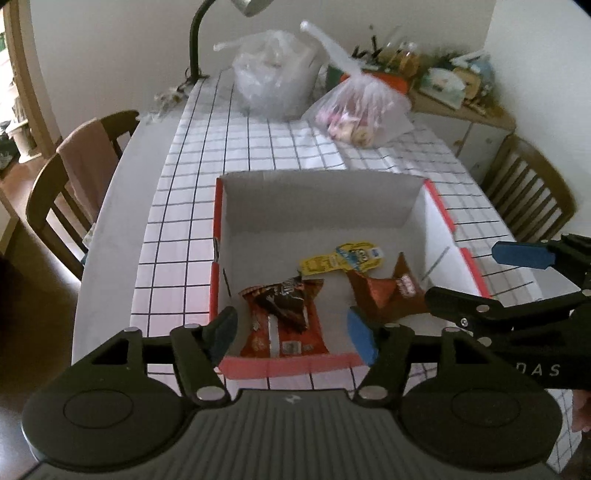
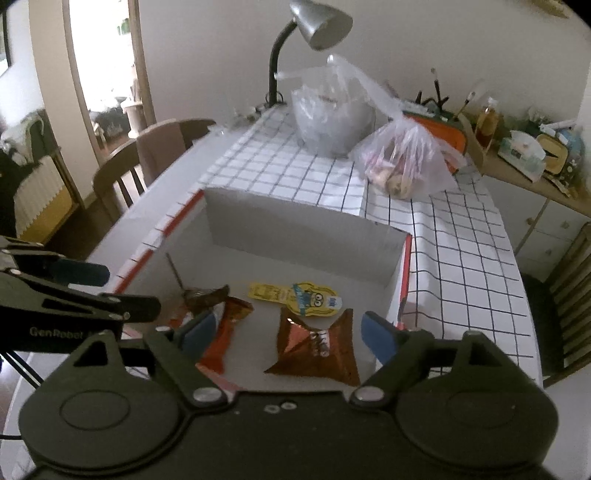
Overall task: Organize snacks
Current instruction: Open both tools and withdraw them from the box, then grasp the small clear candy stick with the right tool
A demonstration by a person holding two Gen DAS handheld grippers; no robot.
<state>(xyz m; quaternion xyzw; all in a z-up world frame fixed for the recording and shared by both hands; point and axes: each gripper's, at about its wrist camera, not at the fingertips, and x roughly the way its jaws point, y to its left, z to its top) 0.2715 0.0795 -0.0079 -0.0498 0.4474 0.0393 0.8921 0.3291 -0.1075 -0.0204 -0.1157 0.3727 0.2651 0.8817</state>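
An open box (image 1: 436,210) sits near the table's (image 1: 258,147) front edge, its far half bare. Inside lie an orange packet (image 1: 284,328), a brown packet (image 2: 317,350) and a yellow packet (image 1: 341,258). Left gripper (image 1: 291,332) and right gripper (image 2: 288,332) hover above, jaws apart, empty. Two plastic bags (image 2: 406,162) behind; contents unclear.

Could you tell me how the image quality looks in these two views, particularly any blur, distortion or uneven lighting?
Left wrist view: fisheye bends the checked tablecloth lines; the plastic bags at the back are smeared; dim corners. Right wrist view: a bright doorway at left is washed out, the lamp is unlit, and the snack box interior looks flat and grey.
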